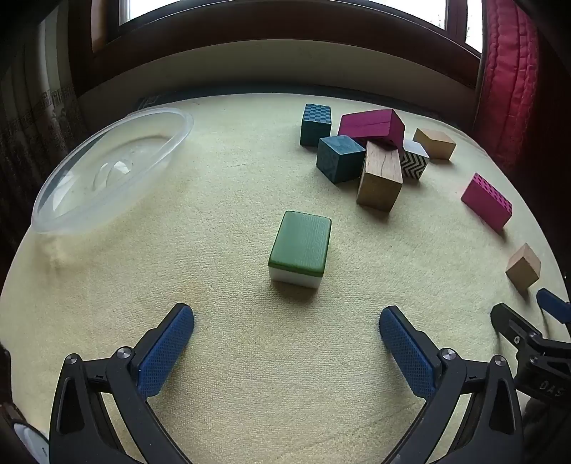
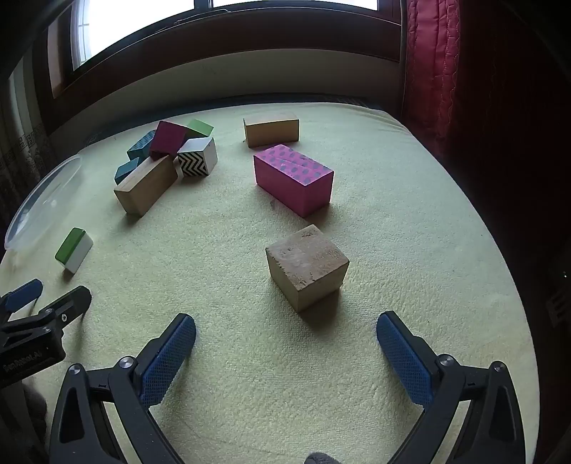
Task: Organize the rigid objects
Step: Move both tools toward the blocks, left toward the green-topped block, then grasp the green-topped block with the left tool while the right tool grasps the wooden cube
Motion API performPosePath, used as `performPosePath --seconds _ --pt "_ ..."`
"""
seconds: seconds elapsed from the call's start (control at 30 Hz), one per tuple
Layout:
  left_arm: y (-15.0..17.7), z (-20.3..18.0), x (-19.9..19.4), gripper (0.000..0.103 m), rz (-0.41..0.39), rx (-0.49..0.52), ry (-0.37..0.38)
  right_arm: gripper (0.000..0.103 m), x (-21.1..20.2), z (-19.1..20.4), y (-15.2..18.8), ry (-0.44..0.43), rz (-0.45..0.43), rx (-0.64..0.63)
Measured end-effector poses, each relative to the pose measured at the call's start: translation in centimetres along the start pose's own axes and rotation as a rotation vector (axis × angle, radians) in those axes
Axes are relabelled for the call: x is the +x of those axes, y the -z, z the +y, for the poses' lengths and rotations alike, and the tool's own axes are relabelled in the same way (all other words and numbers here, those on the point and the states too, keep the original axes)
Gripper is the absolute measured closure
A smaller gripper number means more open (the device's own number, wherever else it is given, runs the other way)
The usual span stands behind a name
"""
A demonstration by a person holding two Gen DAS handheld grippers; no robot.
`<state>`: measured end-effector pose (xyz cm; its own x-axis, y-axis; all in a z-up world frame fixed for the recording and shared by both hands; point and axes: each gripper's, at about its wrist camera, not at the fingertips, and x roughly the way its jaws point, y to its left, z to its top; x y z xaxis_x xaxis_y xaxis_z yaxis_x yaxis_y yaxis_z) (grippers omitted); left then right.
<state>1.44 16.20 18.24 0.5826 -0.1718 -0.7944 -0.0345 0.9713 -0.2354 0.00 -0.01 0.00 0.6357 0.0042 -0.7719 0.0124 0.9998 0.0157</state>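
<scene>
Blocks lie loose on a pale yellow towel-covered surface by a window, none yet in the clear bowl [image 1: 107,160]. Left tool [image 1: 286,321] gapes before the green block [image 1: 301,246], right tool [image 2: 286,323] before the plain wooden cube [image 2: 307,266]; closing in comes next

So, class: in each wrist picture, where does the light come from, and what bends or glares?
Left wrist view: daylight from the blown-out window behind; green-topped white block shadows toward the camera; clear plastic bowl glints. Right wrist view: same backlight; plain wooden cube shadows forward; fisheye bows the cream towel-covered table edge, corners black.
</scene>
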Motion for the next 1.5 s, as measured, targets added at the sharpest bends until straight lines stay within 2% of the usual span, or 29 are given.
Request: performPosePath --seconds 0.3,0.5,0.83,0.97,1.2,1.5 --pt "-0.8 0.1 0.3 0.0 0.062 0.082 0.049 0.0 -0.7 0.0 0.7 -0.029 0.012 -0.044" --pt "-0.8 -0.1 0.4 0.0 0.051 0.087 0.047 0.0 -1.1 -0.5 1.0 -0.062 0.013 -0.075" --pt "-0.7 -0.5 0.4 0.0 0.049 0.084 0.051 0.0 -0.8 -0.2 0.9 -0.06 0.03 -0.092" --pt "-0.8 0.0 0.4 0.0 0.053 0.081 0.063 0.0 -1.1 -0.7 1.0 -0.097 0.037 -0.113" --pt "-1.0 -0.3 0.6 0.0 0.055 0.079 0.063 0.0 -1.8 -2.4 1.1 -0.204 -0.007 -0.014" --pt "-1.3 -0.2 0.6 0.0 0.063 0.085 0.063 0.0 -1.6 -1.9 0.9 -0.131 -0.004 -0.004"
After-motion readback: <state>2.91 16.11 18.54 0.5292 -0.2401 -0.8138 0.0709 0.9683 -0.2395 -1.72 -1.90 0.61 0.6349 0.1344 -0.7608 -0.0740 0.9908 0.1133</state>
